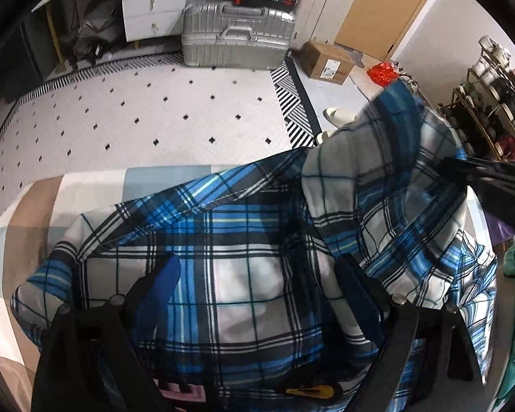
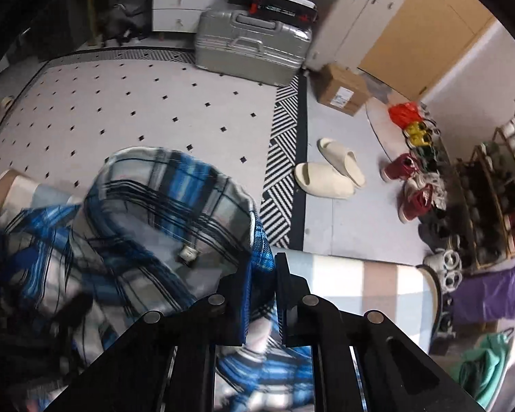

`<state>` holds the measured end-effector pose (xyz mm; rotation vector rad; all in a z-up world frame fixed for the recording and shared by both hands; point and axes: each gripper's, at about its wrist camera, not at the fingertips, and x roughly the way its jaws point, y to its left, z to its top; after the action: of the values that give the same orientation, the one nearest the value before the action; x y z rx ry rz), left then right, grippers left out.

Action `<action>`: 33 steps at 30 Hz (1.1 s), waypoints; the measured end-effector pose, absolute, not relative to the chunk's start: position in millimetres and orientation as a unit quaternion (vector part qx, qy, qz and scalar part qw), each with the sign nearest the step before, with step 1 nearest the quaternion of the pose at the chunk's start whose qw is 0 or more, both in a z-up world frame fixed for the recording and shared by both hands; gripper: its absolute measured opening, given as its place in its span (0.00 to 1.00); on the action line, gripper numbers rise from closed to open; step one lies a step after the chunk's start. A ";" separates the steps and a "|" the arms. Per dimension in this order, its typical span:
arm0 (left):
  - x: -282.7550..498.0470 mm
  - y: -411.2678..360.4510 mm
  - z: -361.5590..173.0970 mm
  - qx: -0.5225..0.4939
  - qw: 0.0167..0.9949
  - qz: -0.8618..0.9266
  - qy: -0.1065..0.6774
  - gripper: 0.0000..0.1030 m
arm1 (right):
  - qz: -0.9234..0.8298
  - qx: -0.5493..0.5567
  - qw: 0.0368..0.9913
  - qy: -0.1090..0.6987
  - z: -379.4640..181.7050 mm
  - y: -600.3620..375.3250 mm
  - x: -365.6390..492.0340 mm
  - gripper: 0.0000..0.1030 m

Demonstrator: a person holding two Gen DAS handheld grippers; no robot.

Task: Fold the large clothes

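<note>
A large blue, white and black plaid shirt (image 1: pixel 250 240) lies spread on a bed with a pastel block-patterned cover (image 1: pixel 86 185). My left gripper (image 1: pixel 261 274) hovers over the shirt's middle, its blue-padded fingers (image 1: pixel 168 274) wide open with flat cloth between them. My right gripper (image 2: pixel 262 271) is shut on a blue plaid edge of the shirt (image 2: pixel 161 206), which bunches up to its left. In the left wrist view the right gripper (image 1: pixel 480 178) shows as a dark shape at the right, holding a raised part of the shirt.
Beyond the bed edge lies a white rug with black diamonds (image 1: pixel 154 113) and a striped border. A silver suitcase (image 1: pixel 237 34), a cardboard box (image 2: pixel 343 89), cream slippers (image 2: pixel 329 171), a shoe rack (image 2: pixel 498 189), a purple bag (image 2: pixel 491 292) and green cloth (image 2: pixel 484 364) are around.
</note>
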<state>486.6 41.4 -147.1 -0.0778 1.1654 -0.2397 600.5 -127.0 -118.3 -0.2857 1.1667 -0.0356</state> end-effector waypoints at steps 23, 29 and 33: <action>475.5 36.6 -155.7 0.006 0.843 -0.111 0.527 0.92 | 0.121 0.039 0.824 0.552 -101.8 -167.2 559.4 0.31; 467.1 41.9 -155.7 -0.003 0.855 -0.136 0.500 0.96 | 0.142 0.035 0.791 0.594 -121.1 -115.7 578.8 0.34; 465.8 53.2 -152.4 -0.042 0.858 -0.164 0.485 0.95 | 0.162 -0.021 0.771 0.616 -142.9 -95.9 574.0 0.34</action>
<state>465.8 53.2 -152.4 -0.0880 1.0192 -0.3453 574.0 -95.9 -142.9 -0.0449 1.3352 0.3519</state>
